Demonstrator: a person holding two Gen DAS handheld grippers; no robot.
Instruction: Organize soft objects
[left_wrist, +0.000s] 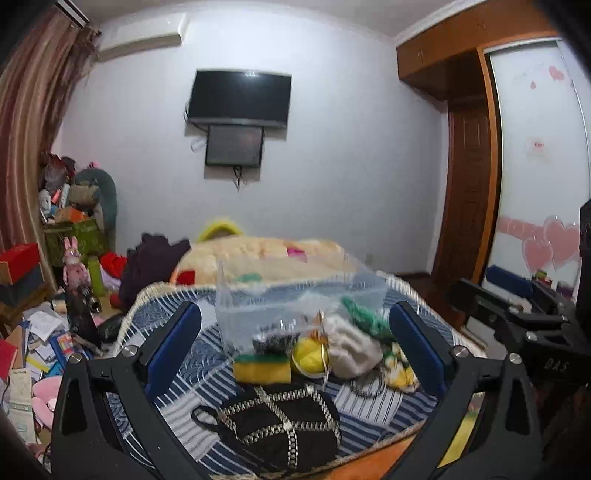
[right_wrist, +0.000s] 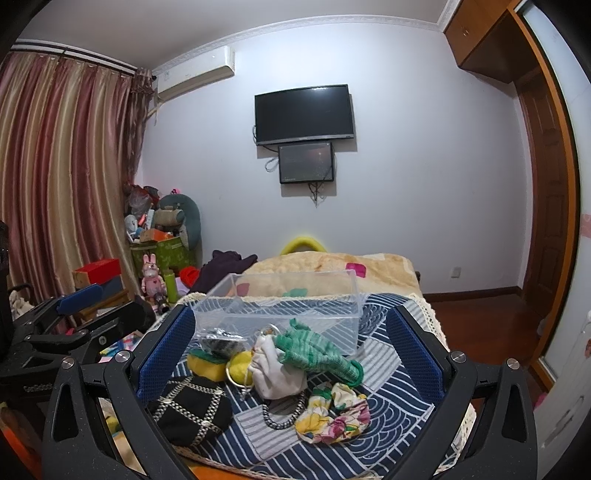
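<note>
A heap of soft things lies on the blue patterned cloth (right_wrist: 388, 362): a black pouch with silver chain (left_wrist: 280, 424) (right_wrist: 192, 410), a yellow-green sponge (left_wrist: 262, 367) (right_wrist: 207, 363), a yellow ball (left_wrist: 308, 356), a white drawstring bag (left_wrist: 351, 347) (right_wrist: 275, 373), a green knit piece (right_wrist: 317, 350) and a floral scrunchie (right_wrist: 332, 413). A clear plastic box (left_wrist: 295, 299) (right_wrist: 280, 306) stands just behind them. My left gripper (left_wrist: 295, 328) is open and empty, above the heap. My right gripper (right_wrist: 291, 339) is open and empty, framing the heap.
A beige blanket (right_wrist: 332, 269) covers the bed behind the box. Clutter of boxes, toys and papers (left_wrist: 55, 314) fills the floor at left. A wardrobe and door (left_wrist: 469, 184) stand at right. The other gripper shows at each view's edge (left_wrist: 524, 314) (right_wrist: 55, 325).
</note>
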